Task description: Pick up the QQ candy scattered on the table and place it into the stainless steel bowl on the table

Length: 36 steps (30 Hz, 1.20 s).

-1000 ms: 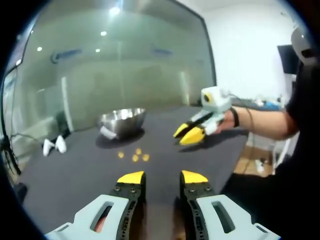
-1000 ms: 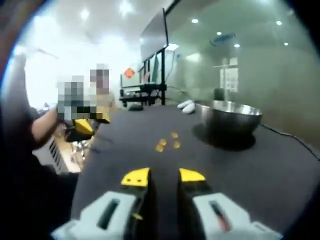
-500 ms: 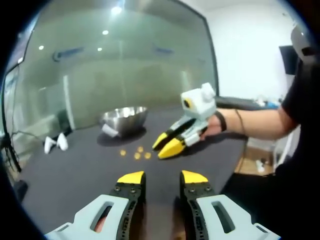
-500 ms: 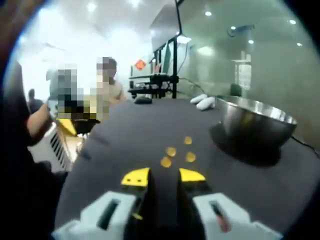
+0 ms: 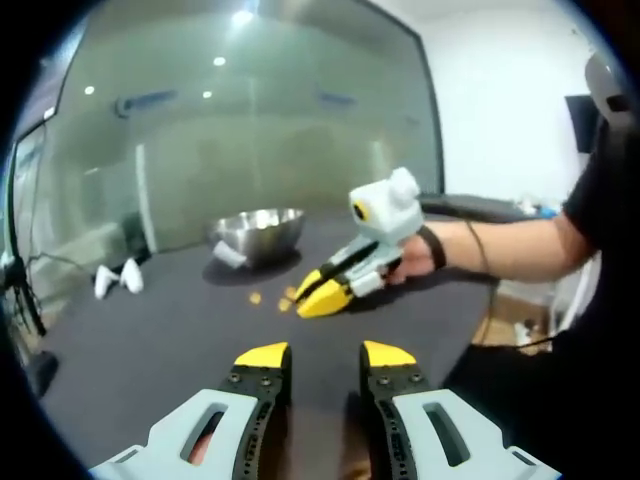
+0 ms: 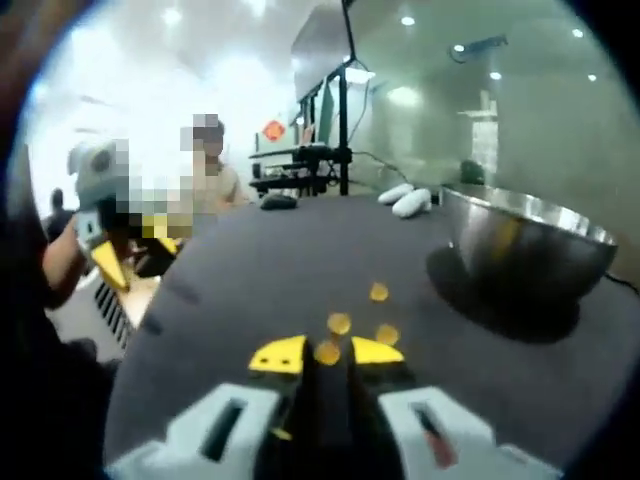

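Several small yellow QQ candies (image 6: 339, 323) lie on the dark table (image 6: 250, 260) in front of the stainless steel bowl (image 6: 525, 250). My right gripper (image 6: 327, 352) is low over the table, its jaws narrowed around one candy (image 6: 327, 352) that sits between the tips with small gaps on each side. In the left gripper view, that right gripper (image 5: 318, 296) is held by a hand, with its tips down among the candies (image 5: 255, 297) and the bowl (image 5: 258, 230) behind. My left gripper (image 5: 325, 355) hangs back over the near table, open and holding nothing.
Two white objects (image 5: 115, 280) lie at the table's far end by a glass wall. The table's edge (image 5: 470, 320) runs along the person's side, with floor beyond. In the right gripper view, another person stands behind the table and a monitor stand (image 6: 320, 160) is further back.
My right gripper went forward and down to the candies, and its jaws narrowed around one. The left gripper stayed put and open. The bowl and the other candies have not moved.
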Tool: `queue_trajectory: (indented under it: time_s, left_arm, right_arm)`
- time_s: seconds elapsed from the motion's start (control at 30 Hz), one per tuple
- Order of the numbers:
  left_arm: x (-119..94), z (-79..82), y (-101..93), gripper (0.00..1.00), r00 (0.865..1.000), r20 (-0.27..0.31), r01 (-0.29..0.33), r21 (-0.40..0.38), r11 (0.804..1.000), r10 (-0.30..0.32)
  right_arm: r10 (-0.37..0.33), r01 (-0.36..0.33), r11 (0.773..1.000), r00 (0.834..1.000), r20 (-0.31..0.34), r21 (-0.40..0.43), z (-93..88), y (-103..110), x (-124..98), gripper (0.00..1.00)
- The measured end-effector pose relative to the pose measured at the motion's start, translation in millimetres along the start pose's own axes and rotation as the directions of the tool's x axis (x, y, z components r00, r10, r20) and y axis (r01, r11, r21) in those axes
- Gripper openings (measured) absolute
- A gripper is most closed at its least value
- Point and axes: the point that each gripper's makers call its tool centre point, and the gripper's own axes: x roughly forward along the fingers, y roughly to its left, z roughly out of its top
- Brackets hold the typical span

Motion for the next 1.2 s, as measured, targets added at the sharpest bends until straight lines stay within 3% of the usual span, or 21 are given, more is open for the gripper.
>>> queue_trajectory:
  time_s: [0.1,0.37,0.4,0.47,0.7,0.87,0.93,1.0,1.13,1.2]
  left_arm:
    - [-0.4,-1.4,0.1,0.29,1.0,-0.001,0.001,-0.005,1.0,-0.001]
    - [-1.7,0.5,0.0,0.29,1.0,0.013,0.003,-0.015,1.0,-0.002]
    - [-1.4,0.1,-0.1,0.29,1.0,0.011,0.003,-0.015,1.0,-0.002]
    - [-0.9,-0.4,-1.0,0.29,1.0,0.011,0.005,-0.017,1.0,-0.005]
    - [-0.5,-0.9,-2.1,0.29,1.0,0.006,0.011,-0.013,1.0,-0.011]
    - [0.6,0.9,-0.7,0.29,1.0,0.011,0.008,-0.013,1.0,-0.008]
    - [1.7,1.5,-0.9,0.29,1.0,0.012,0.008,-0.012,1.0,-0.007]
    - [3.2,0.8,-1.2,0.29,1.0,0.011,0.008,-0.012,1.0,-0.008]
    - [6.2,-1.9,-1.0,0.29,1.0,0.003,0.006,-0.019,1.0,-0.006]
    - [6.6,-1.9,-1.9,0.29,1.0,0.0,0.01,-0.015,1.0,-0.01]
  right_arm:
    - [-0.011,0.011,0.999,1.0,0.0,-0.045,0.0,0.2,-0.4,0.1]
    - [-0.023,0.023,0.999,1.0,-0.001,-0.045,-0.1,1.3,-0.2,0.09]
    - [-0.024,0.023,0.999,1.0,0.0,-0.041,0.0,1.1,-0.4,0.09]
    - [-0.028,0.028,0.998,1.0,-0.007,0.055,-0.7,0.7,-2.1,0.09]
    - [-0.091,0.087,0.994,0.994,0.058,0.07,11.0,-8.6,-22.1,0.09]
    - [-0.175,0.169,0.982,0.982,0.069,0.08,11.4,-26.5,-42.5,0.09]
    - [-0.243,0.238,0.967,0.968,0.057,0.088,9.0,-37.0,-50.6,0.09]
    - [-0.368,0.368,0.93,0.929,0.046,0.02,7.8,-54.4,-63.1,0.09]
    - [-0.427,0.425,0.904,0.9,0.089,0.041,18.7,-68.8,-74.8,0.09]
    - [-0.472,0.468,0.882,0.873,0.126,0.057,30.6,-78.7,-82.8,0.09]
